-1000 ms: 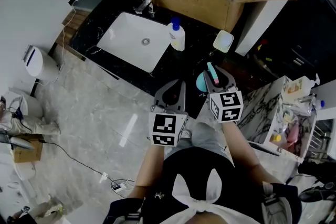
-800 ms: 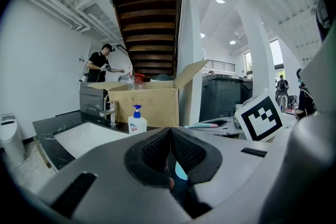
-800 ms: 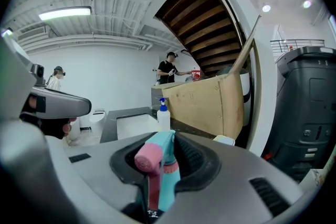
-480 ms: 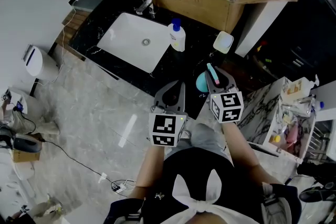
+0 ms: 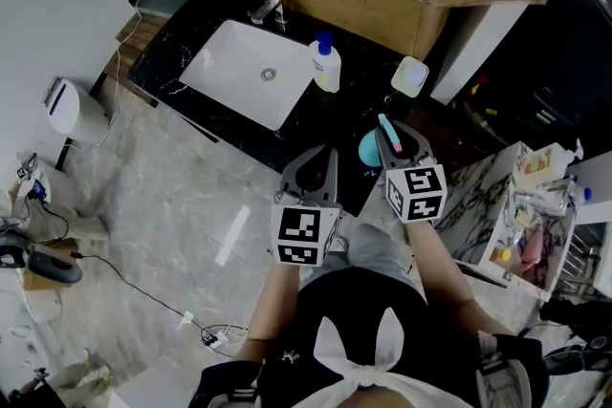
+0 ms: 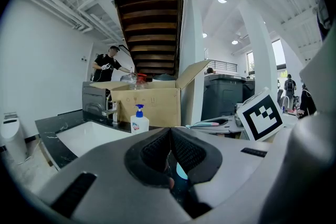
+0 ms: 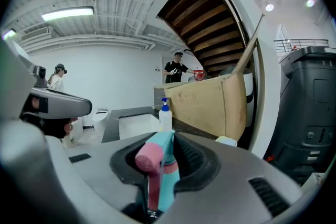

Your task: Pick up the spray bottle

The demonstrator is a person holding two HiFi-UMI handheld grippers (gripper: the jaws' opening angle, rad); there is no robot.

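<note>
Gripping teal spray bottle (image 7: 164, 165) w/ R gripper (image 7: 168, 138), jaws just closed in on its head, bottle upright at front edge of dark surface (image 5: 344, 124), long axis vertical, pink nozzle pointing back at cam; L gripper (image 6: 169, 131) shut, empty.

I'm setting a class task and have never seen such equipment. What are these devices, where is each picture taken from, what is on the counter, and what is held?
A person wears a downward-looking head camera and holds a two-jaw hand-held gripper in each hand. The other two pictures come from cameras riding on those grippers. On the black marble counter are a white sink, a white pump bottle with a blue cap and an open cardboard box. The right hand-held gripper, its jaws just closed further, grips a teal spray bottle with a pink nozzle. The left hand-held gripper is shut and empty.
</note>
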